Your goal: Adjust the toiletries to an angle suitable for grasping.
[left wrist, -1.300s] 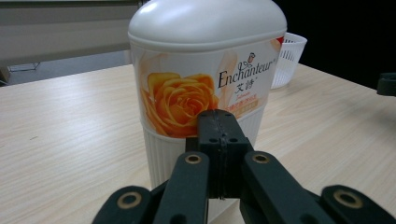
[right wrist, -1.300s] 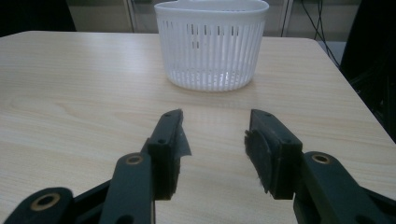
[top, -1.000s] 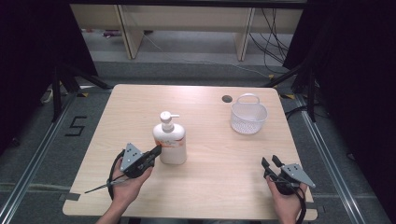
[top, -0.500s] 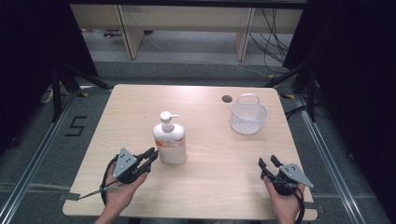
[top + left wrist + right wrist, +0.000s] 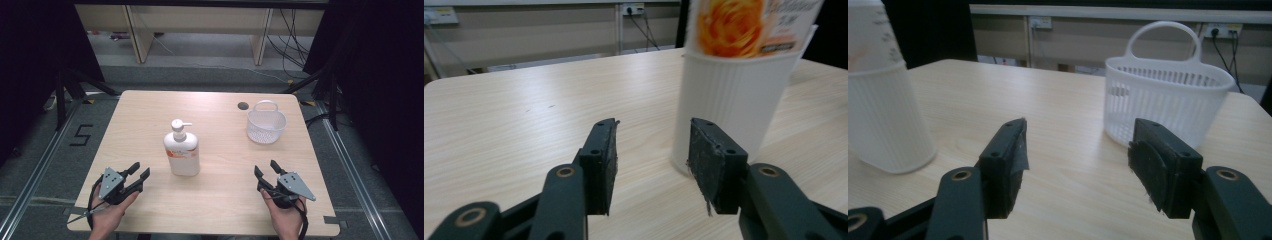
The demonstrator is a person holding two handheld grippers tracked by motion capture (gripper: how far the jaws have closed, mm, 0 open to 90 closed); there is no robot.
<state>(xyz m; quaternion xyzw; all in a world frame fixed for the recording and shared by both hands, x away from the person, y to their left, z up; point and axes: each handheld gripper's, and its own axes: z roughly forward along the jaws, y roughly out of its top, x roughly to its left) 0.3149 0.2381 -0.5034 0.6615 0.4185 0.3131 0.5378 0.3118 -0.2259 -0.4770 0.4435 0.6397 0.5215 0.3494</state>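
Note:
A white pump bottle (image 5: 182, 148) with an orange label stands upright near the middle of the wooden table (image 5: 215, 205). A small white plastic basket (image 5: 266, 122) with a handle sits at the back right. My left gripper (image 5: 139, 170) rests near the front left edge, open and holding nothing, a short way left of the bottle. In the left gripper view the bottle (image 5: 744, 70) rises just beyond the right jaw. My right gripper (image 5: 266, 169) is open near the front right edge. In the right gripper view the basket (image 5: 1168, 100) stands ahead and the bottle (image 5: 883, 110) at left.
A dark round hole (image 5: 243, 105) marks the table's back edge beside the basket. Wooden shelving legs (image 5: 136, 35) and cables (image 5: 290, 30) lie on the floor beyond the table. Metal rails (image 5: 30, 175) run along both sides.
Both hands have drawn back toward the front edge. The left gripper has moved away from the bottle, down and to the left. The bottle and basket stayed still.

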